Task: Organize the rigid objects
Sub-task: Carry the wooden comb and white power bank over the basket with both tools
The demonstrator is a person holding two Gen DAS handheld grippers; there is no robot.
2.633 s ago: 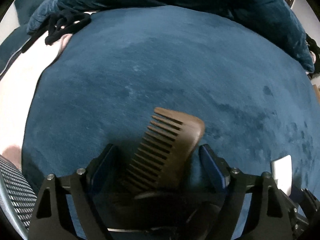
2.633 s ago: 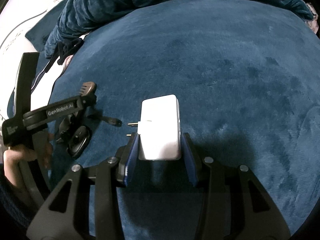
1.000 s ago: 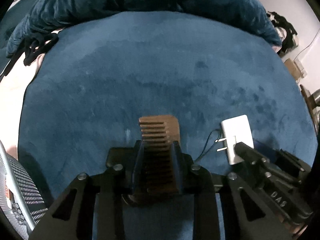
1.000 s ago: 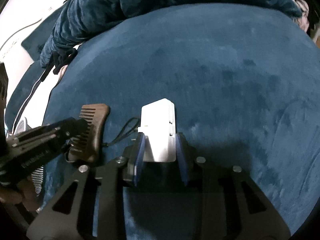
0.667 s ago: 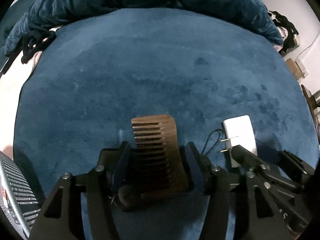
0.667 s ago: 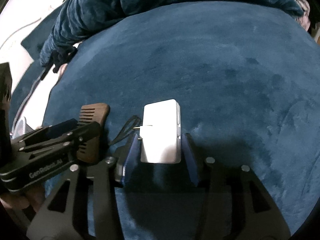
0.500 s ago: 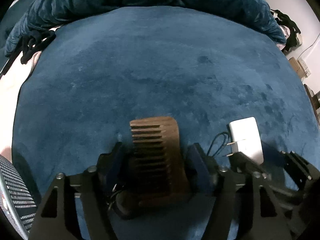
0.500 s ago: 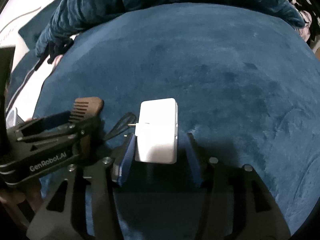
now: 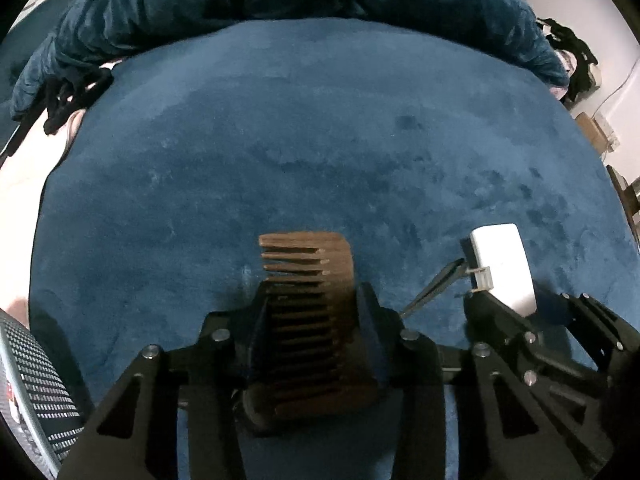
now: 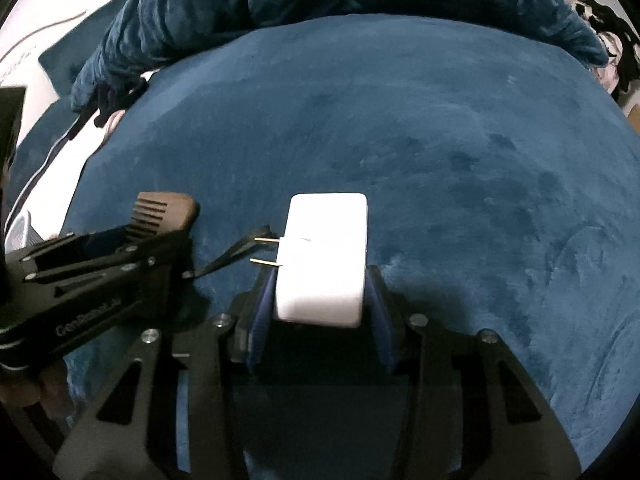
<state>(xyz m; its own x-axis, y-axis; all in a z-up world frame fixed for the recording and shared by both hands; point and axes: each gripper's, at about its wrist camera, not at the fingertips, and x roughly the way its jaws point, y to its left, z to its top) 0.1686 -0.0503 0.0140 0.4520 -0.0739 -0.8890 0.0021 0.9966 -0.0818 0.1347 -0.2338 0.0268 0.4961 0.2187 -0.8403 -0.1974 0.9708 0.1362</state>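
Left tool (image 9: 310, 304) closing round comb (image 9: 316, 300) — right tool (image 10: 320, 292) closing round charger (image 10: 324, 256), prongs clear only rightward.

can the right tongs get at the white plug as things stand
Probably yes: the white plug already lies between the closing right tongs on the blue blanket, nothing covering it; the comb sits off to one side.

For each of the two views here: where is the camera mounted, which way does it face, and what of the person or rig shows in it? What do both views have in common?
Left wrist: sits on the left gripper, looking steeply down along its fingers, closing around the wooden comb on the blue blanket; the right gripper shows at right.
Right wrist: sits on the right gripper, fingers closing around the white charger; the left gripper shows at left.
Shared: comb, charger, blanket, both grippers.
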